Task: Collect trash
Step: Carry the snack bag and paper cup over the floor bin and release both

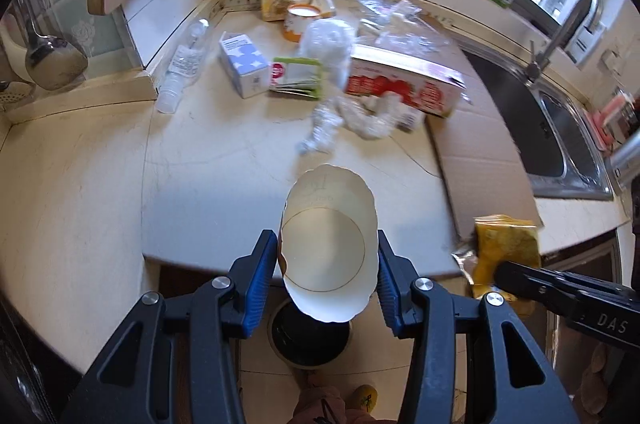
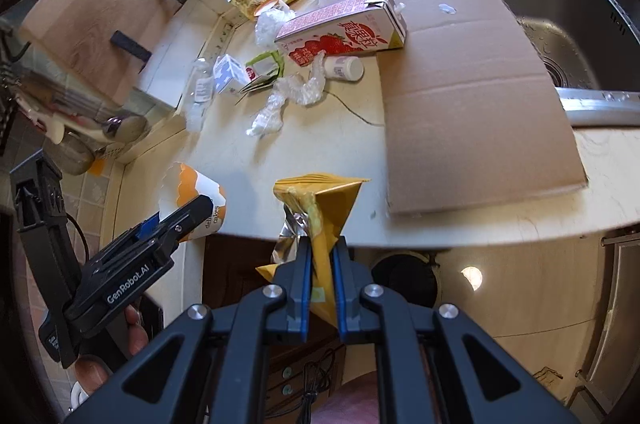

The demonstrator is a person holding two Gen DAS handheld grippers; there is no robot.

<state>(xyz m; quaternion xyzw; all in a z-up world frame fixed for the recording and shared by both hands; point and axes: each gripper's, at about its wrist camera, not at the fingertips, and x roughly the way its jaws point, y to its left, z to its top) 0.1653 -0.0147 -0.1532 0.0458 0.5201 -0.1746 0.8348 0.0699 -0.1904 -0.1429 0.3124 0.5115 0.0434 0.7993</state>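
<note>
Left wrist view shows the left gripper [image 1: 328, 264] clamped on a torn paper cup [image 1: 330, 248], its blue pads pressing the cup's two sides, held out past the near edge of the counter [image 1: 100, 183] and right above a dark round bin [image 1: 310, 336] on the floor; the right gripper [image 2: 320, 264] has its fingers drawn together on a crumpled yellow wrapper [image 2: 320, 207], also at the near edge, with the bin a little to its right in the right wrist view; so two pieces are lifted and, by my reading, about to be dropped, but neither is in the bin yet; most of the job is left: on the far part of the counter lie a red strawberry carton [image 2: 340, 31], a small blue and white carton [image 1: 242, 63], a clear plastic bottle [image 1: 184, 63], crumpled plastic wrap [image 1: 344, 119], a small white bottle [image 2: 344, 67] and more packets against the far wall; a flat sheet of cardboard [image 2: 472, 83] lies to the right, beside the sink [image 2: 560, 23].
</note>
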